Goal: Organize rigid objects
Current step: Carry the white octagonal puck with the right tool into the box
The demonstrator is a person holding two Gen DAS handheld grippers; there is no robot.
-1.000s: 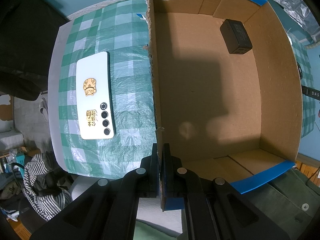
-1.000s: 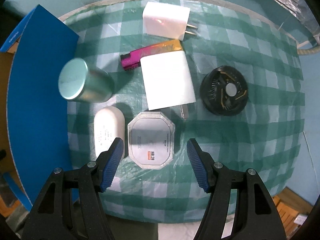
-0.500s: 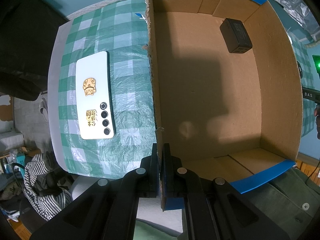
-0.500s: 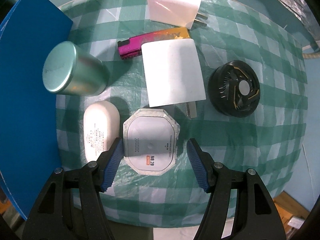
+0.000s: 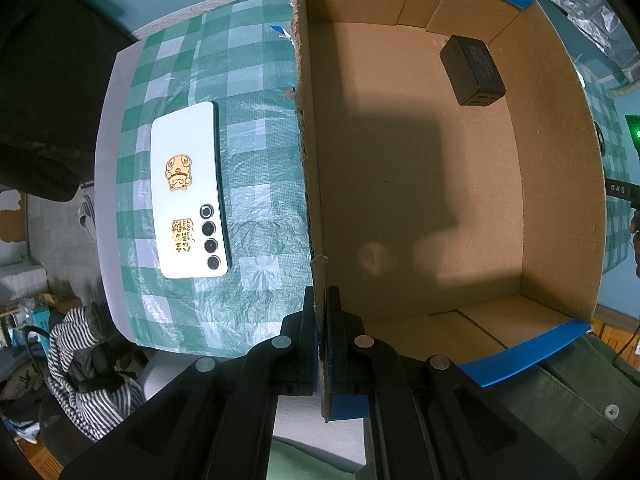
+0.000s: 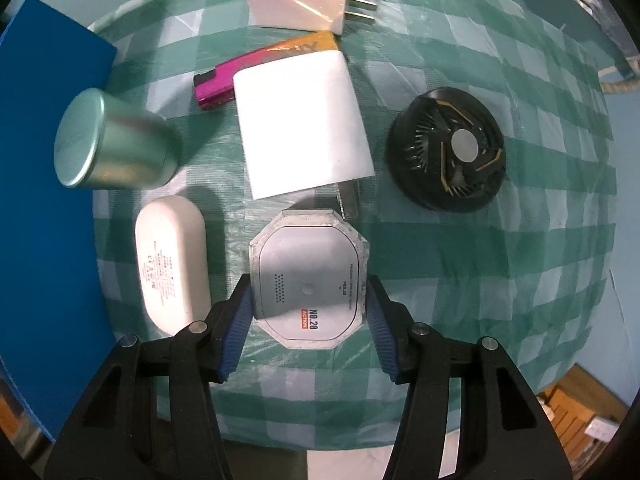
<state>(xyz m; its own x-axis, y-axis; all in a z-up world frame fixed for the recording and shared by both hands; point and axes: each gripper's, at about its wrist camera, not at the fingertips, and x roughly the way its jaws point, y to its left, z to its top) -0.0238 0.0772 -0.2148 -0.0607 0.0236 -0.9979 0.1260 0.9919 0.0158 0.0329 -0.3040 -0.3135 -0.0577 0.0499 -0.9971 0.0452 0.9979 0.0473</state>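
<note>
Right tool [image 6: 308, 308] pointing down over the table [image 6: 460, 264], jaws closing around grey octagonal device [image 6: 308, 280]; blue pads [image 6: 240, 320] at its two side edges, looks like contact on both sides but firm clamp not certain. Device flat on checked cloth, between white oval case [image 6: 172, 262] just beside it on one side and bare cloth on the other, white block charger [image 6: 300, 120] just above it.

Left tool [image 5: 322, 344] shut tight, clamped on wall of cardboard box [image 5: 310, 160], holding box steady. Black adapter [image 5: 472, 72] already inside box at far corner; white phone [image 5: 188, 192] lying outside on cloth, well apart from box wall.

Risks, judged: flat thin device, pads gripping only its low edge, could slip or tip out on lift. Angled octagon corners, grip may skid and rotate the piece. Left pad of right tool close to oval case, could nudge or pinch it. Loose plastic cloth may get caught under pads and drag neighbours. Box wall could flex if left clamp lets go during drop-in
</note>
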